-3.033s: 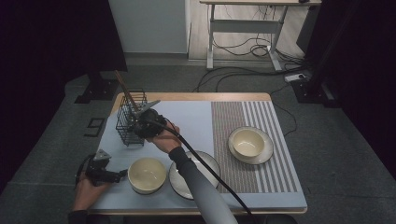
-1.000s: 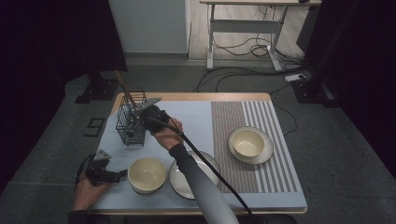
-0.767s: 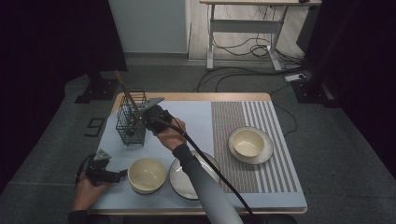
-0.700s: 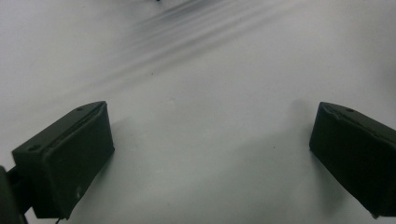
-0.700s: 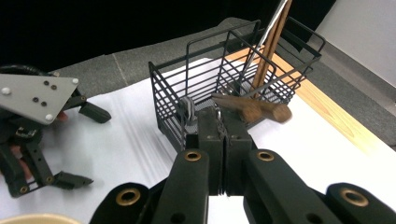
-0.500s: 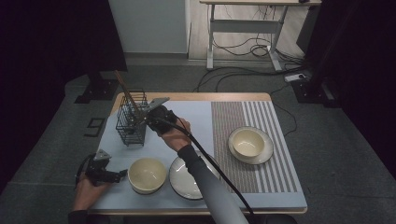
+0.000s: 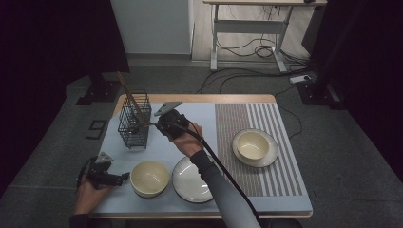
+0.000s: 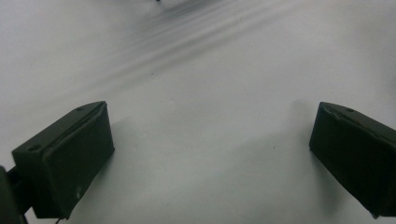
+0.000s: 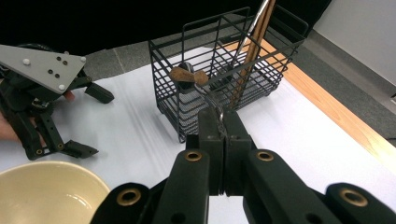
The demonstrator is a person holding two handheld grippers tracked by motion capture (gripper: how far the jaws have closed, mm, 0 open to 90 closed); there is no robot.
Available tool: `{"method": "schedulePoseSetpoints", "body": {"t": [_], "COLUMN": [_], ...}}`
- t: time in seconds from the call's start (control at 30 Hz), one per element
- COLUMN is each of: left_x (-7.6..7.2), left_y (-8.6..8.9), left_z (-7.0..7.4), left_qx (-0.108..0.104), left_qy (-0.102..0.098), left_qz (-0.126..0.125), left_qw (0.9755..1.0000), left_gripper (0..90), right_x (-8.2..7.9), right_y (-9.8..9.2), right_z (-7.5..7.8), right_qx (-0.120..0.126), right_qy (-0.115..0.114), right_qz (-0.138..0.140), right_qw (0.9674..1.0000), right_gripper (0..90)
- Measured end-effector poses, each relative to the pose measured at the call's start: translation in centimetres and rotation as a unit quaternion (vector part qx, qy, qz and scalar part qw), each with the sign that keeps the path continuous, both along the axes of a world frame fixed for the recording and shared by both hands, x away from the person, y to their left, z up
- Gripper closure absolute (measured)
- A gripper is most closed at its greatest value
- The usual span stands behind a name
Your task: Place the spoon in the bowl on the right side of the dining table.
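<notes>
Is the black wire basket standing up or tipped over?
Standing up. The basket sits flat on the table, with sticks poking out its open top.

The right gripper [image 9: 219, 122] was held outstretched, fingers [image 9: 208, 140] pressed together; the left gripper [image 7: 124, 176] was rested low, fingers [image 8: 70, 154] spread.

Dim room: grey floor [image 7: 332, 156], white desk [image 7: 247, 23], loose cables [image 7: 247, 50] underneath.

Left gripper [image 8: 210, 154]: two black jaws spread wide apart, nothing between them, poised just over pale table [image 8: 205, 84] surface; faint streaked shadows above.
</notes>
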State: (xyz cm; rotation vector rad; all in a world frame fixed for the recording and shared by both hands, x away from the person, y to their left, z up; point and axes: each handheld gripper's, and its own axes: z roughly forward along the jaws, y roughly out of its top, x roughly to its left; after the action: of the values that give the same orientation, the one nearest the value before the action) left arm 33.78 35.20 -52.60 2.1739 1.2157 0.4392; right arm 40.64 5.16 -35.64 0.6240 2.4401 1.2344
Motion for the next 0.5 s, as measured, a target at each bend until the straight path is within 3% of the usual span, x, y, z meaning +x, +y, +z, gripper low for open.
{"method": "schedulePoseSetpoints", "body": {"t": [0.5], "left_x": [0.0], "left_y": [0.0], "left_z": [0.0], "left_qx": [0.000], "left_qy": [0.000], "left_qz": [0.000], "left_qw": [1.0000], "left_gripper": [0.0], "right_x": [-1.0], "right_y": [-1.9], "right_z": [1.0], "right_qx": [0.012], "right_qy": [-0.005], "right_qz": [-0.003], "right_qw": [0.9999], "right_gripper": [89.4]}}
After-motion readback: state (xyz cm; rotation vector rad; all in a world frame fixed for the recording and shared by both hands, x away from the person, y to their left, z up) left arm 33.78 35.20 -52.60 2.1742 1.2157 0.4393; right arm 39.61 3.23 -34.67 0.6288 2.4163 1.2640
